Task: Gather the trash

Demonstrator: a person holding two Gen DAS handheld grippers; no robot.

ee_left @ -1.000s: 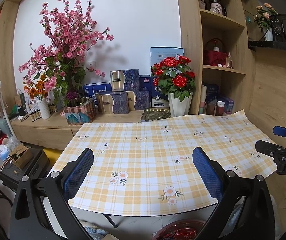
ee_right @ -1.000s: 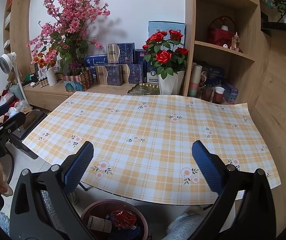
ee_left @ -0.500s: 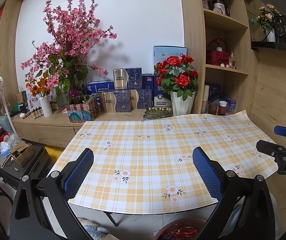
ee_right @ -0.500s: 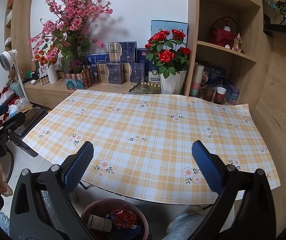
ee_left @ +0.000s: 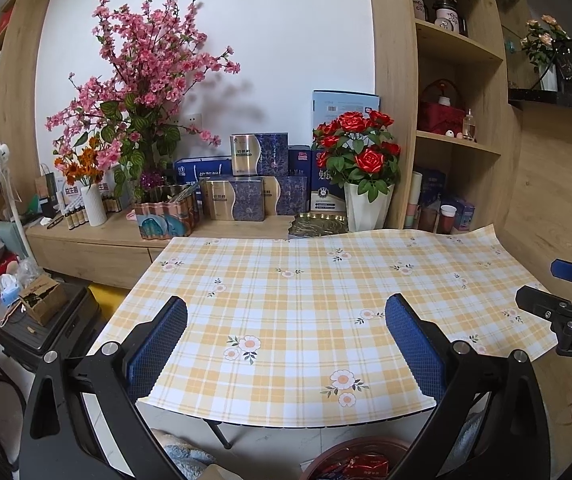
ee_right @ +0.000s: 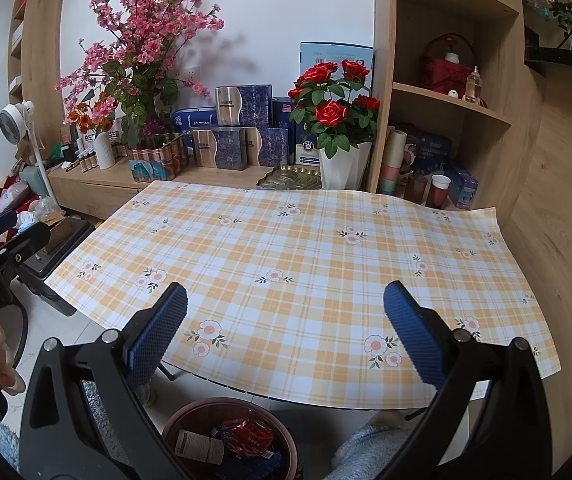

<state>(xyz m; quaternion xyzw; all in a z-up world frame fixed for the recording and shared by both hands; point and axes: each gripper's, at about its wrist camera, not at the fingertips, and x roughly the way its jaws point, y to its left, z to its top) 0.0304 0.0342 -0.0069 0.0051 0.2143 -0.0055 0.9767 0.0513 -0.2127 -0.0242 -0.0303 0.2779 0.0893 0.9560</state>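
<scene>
Lying in the bin, wrappers sit below the spread fingers.

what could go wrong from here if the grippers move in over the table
1. The checked tablecloth overhangs the table's near edge unweighted; an open right gripper or left gripper brushing it could drag it off.
2. The trash bin sits low under that edge, already holding wrappers; a careless dip could knock it over.
</scene>
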